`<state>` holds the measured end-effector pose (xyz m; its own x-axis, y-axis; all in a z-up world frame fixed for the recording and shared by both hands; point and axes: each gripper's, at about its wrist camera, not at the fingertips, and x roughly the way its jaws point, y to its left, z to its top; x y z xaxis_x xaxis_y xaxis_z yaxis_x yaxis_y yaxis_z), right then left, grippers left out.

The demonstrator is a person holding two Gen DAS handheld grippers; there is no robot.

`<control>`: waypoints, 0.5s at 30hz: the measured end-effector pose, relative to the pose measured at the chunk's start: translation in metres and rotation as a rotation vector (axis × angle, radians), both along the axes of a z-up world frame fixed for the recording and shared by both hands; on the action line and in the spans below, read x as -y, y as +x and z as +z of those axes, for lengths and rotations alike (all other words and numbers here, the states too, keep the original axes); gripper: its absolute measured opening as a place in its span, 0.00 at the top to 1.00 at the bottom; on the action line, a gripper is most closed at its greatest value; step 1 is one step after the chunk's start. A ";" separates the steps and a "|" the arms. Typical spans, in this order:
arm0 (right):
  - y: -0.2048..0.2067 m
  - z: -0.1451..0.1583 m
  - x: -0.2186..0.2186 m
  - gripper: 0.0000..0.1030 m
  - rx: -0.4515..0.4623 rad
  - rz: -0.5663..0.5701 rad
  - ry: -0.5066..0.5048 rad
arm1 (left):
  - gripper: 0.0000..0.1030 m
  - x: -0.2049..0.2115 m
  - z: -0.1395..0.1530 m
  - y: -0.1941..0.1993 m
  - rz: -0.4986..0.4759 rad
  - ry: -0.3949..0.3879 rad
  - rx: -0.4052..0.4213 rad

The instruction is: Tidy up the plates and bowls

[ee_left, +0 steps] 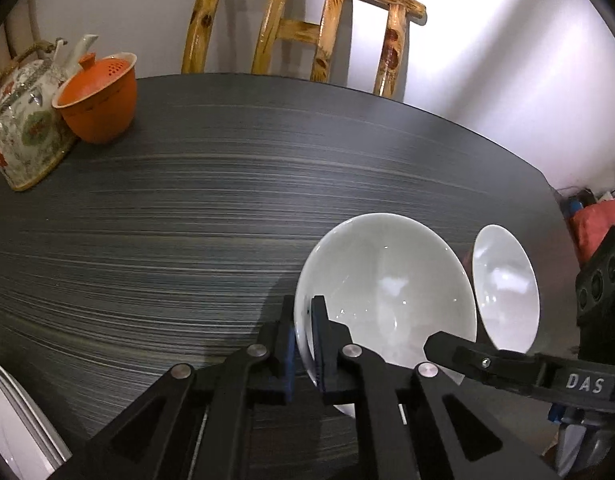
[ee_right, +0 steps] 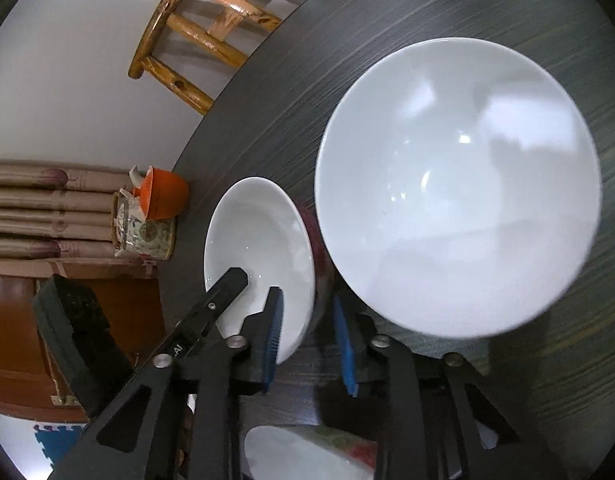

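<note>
Clamping w/ my left claw [ee_left: 303,308]: both pads pinch the near-left rim of the white bowl [ee_left: 387,280], one finger inside, one outside, no gap showing. That bowl sits on the dark striped table [ee_left: 187,220], toward the right edge in the left wrist view. My right claw [ee_right: 306,300] is at the same bowl from the other side. Its blue pads [ee_right: 273,336] straddle the rim, one over the white inside, the other past the dark red outer wall. There's a visible gap on that outer side, so it's released, not gripping. From the right cam the tip of the left claw's inner finger pokes into the bowl too.

Second bowl [ee_left: 505,280], also white inside, stands just beside the first on the right, apart from both claws. It's big and a bit blurred in the right wrist view.

Far left of the table: floral teapot [ee_left: 23,128] touching an orange lidded cup [ee_left: 99,96]. Wooden chair [ee_left: 303,28] stands behind the table, vs. a white wall. Stack of white plates [ee_left: 11,420] at the bottom-left corner, mostly cut off. Something white w/ a flower pattern shows under my right claw; can't tell what.
</note>
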<state>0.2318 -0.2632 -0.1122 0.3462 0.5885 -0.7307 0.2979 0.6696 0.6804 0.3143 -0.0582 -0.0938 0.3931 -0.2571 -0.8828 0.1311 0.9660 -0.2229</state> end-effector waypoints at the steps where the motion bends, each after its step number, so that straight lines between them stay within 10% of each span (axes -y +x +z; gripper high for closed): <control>1: 0.001 -0.001 -0.001 0.80 -0.002 0.003 -0.007 | 0.94 -0.001 0.001 -0.001 -0.001 -0.001 0.002; 15: -0.035 0.041 0.000 0.85 0.090 0.055 -0.008 | 0.94 -0.008 0.070 -0.068 -0.004 -0.089 0.072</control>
